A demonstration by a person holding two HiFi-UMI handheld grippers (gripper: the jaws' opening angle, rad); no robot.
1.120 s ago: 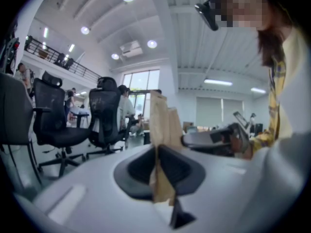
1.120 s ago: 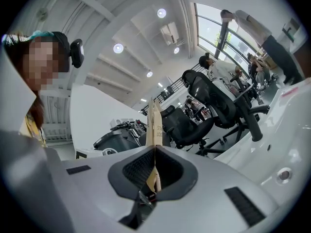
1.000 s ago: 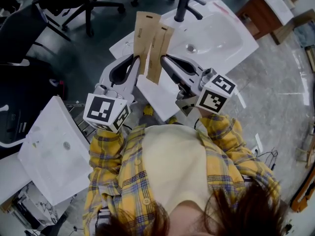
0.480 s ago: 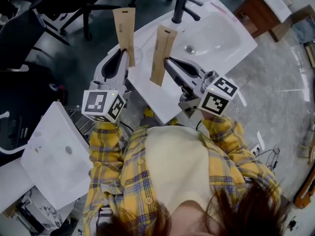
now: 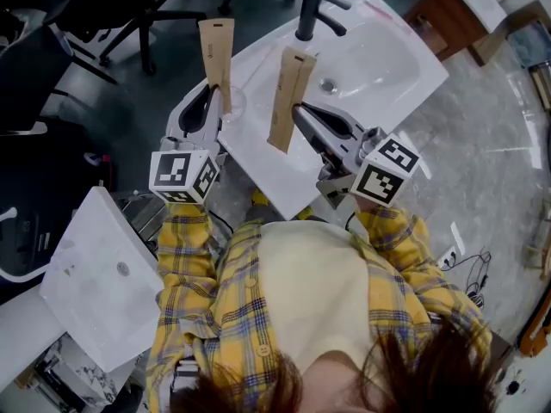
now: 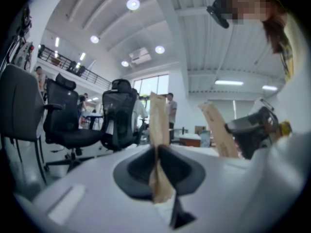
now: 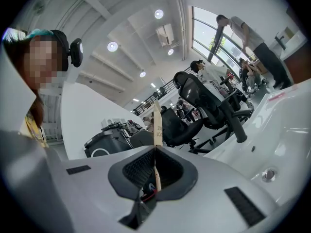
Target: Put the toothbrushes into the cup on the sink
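Two toothbrushes in brown paper sleeves are held upright over the white sink (image 5: 405, 76). My left gripper (image 5: 221, 103) is shut on the lower end of one sleeve (image 5: 216, 52), at the sink's left corner. That sleeve (image 6: 158, 125) rises pinched between the jaws in the left gripper view. My right gripper (image 5: 296, 110) is shut on the other sleeve (image 5: 287, 93), over the sink's near rim. It shows edge-on (image 7: 157, 123) in the right gripper view. What looks like a clear cup (image 5: 235, 101) stands by the left gripper's tip, hard to make out.
A black faucet (image 5: 310, 11) stands at the sink's back and a drain (image 5: 326, 84) lies in the basin. Another white basin (image 5: 95, 274) lies at lower left. Office chairs (image 5: 129, 15) fill the upper left, and a wooden cabinet (image 5: 461, 20) the upper right.
My left gripper has carried its sleeve to the left, away from the right one. The two sleeves, side by side a second ago, now stand apart. The right gripper has hardly moved.
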